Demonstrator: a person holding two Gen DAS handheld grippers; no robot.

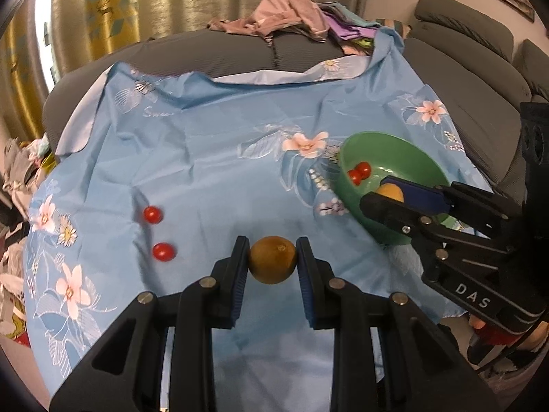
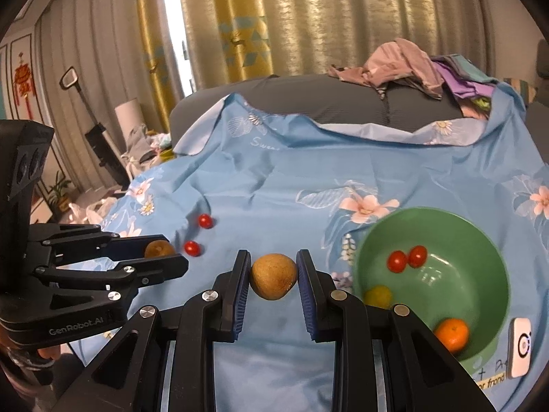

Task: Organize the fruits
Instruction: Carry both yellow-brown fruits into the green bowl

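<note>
Both jaws clamp brown fruits (image 1: pixel 272 259) (image 2: pixel 273 275) above blue floral cloth (image 1: pixel 212 171) draping a grey sofa (image 1: pixel 219 51).

blue floral cloth (image 1: pixel 212 158), gold curtains (image 2: pixel 308 24), clothes pile (image 1: pixel 291 17)

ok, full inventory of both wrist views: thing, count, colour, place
brown fruit: 2, brown, one in each gripper; the other in the right
bowl: 1, green, on the cloth, right side
tomatoes in bowl: 2, red, touching, far side of bowl
orange: 1, orange, near side of bowl
yellow fruit: 1, yellowish, in bowl
loose tomatoes: 2, red, on cloth, left
cloth: 1, blue floral, over the sofa
sofa: 1, grey
clothes pile: mixed pink and purple, on sofa behind
curtains: gold
left gripper: black, shut on brown fruit
right gripper: black, shut on brown fruit
</note>
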